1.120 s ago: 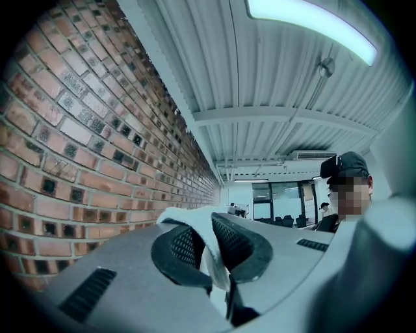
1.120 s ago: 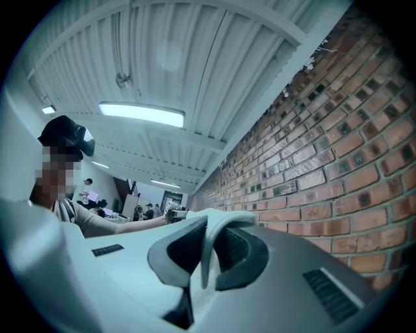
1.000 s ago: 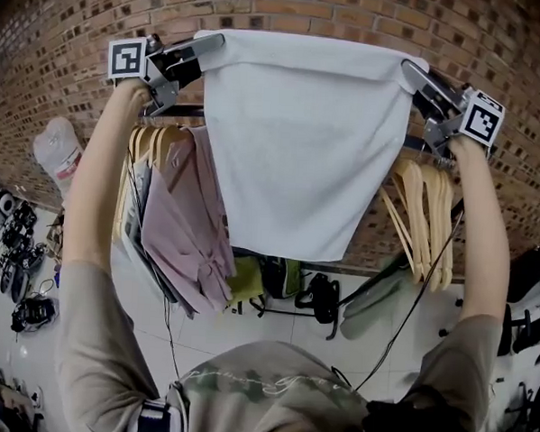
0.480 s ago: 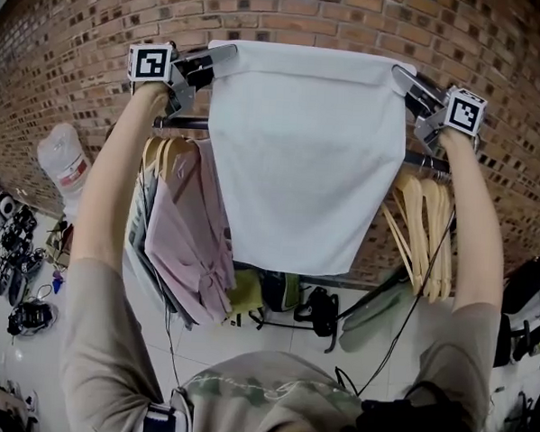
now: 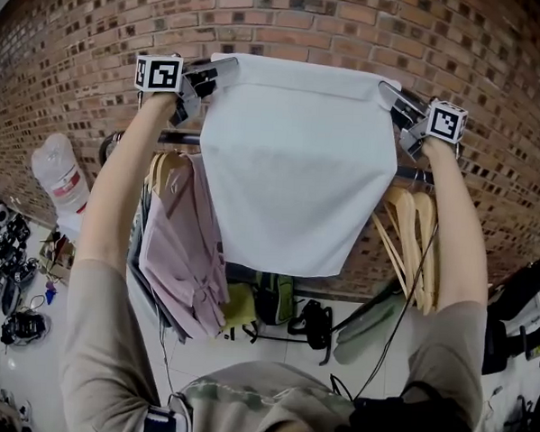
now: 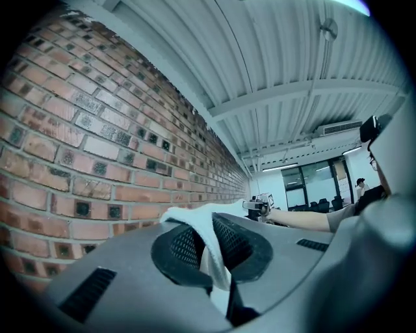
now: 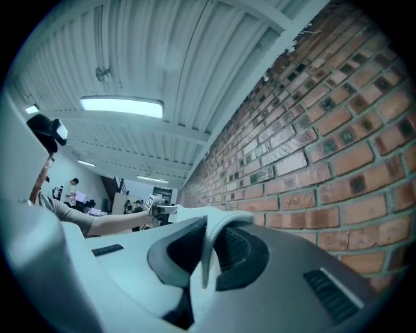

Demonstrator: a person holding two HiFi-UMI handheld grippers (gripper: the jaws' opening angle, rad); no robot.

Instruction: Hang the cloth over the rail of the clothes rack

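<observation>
In the head view, the left hand-held gripper (image 5: pixel 225 66) sits at 11 o'clock and the right hand-held gripper (image 5: pixel 387 90) at 1 o'clock, each clamped on 1 top corner of the white rectangular cloth (image 5: pixel 295 167). The cloth is stretched between them and hangs flat toward 6 o'clock. Its top edge is above the dark metal rail of the clothes rack (image 5: pixel 166 136), which runs from 9 to 3 o'clock behind it; whether cloth and rail touch cannot be told. On the rail, a pale pink shirt (image 5: pixel 183 242) hangs at the cloth's 8 o'clock and bare wooden hangers (image 5: pixel 413 236) at its 4 o'clock, with a red brick wall (image 5: pixel 71 56) behind. In the left gripper view, both ribbed black pads (image 6: pixel 182 247) press on a white fold of cloth rising toward 12 o'clock, and the brick wall fills 9 o'clock. In the right gripper view, the jaws likewise pinch a cloth fold, with brick wall at 3 o'clock.
</observation>
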